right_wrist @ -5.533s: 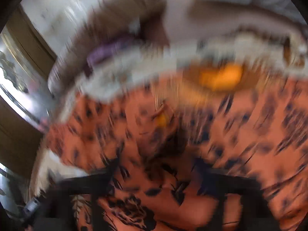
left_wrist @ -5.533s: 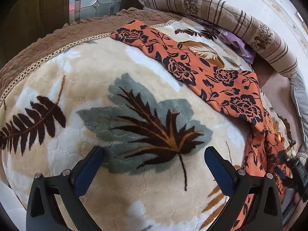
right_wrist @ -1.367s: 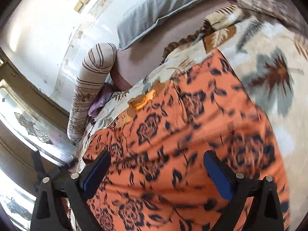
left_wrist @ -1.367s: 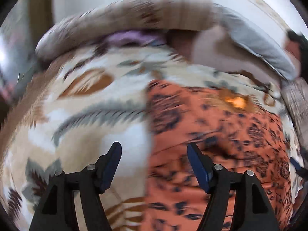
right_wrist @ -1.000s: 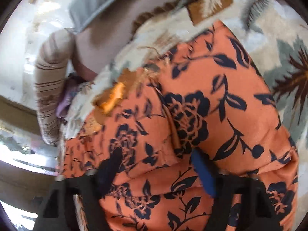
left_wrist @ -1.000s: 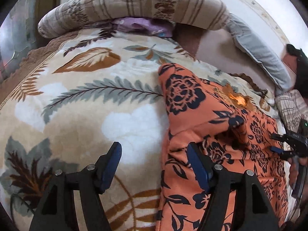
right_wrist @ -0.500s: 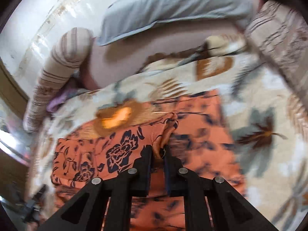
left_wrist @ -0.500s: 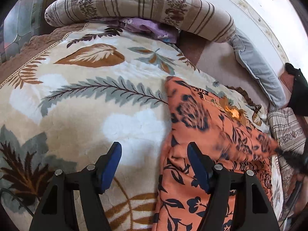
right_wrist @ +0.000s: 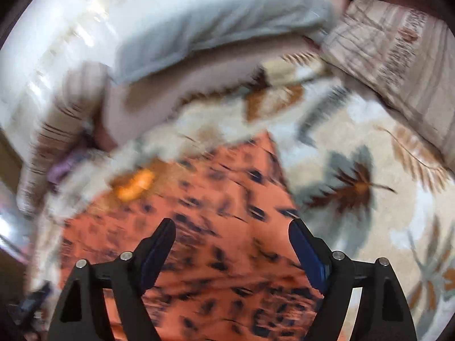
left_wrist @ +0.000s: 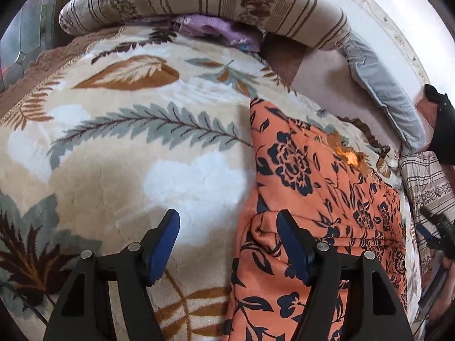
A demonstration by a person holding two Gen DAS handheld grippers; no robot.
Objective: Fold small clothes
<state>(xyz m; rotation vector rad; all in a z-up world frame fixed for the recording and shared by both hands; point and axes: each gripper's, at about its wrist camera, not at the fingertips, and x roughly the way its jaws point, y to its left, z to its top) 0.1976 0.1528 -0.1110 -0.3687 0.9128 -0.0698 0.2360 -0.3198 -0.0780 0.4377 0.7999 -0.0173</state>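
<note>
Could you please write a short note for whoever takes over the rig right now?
Left gripper: open, empty, over the garment's left edge.
Right gripper: its fingers have just been opening, nothing between them; above the garment.
Garment: orange floral, lying on the blanket, one fold laid across its near part.
Done: first fold, released.
Left: remaining folds and smoothing. The right view is blurred, so check the far edge.

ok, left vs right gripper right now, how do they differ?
The left gripper hangs over the garment's left edge: one finger over the leaf blanket, the other over the orange floral garment. The right gripper has only garment beneath it. The right's jaws have just been opening, nothing between them; its view is blurred, the left's sharp. Both are open, holding nothing.
</note>
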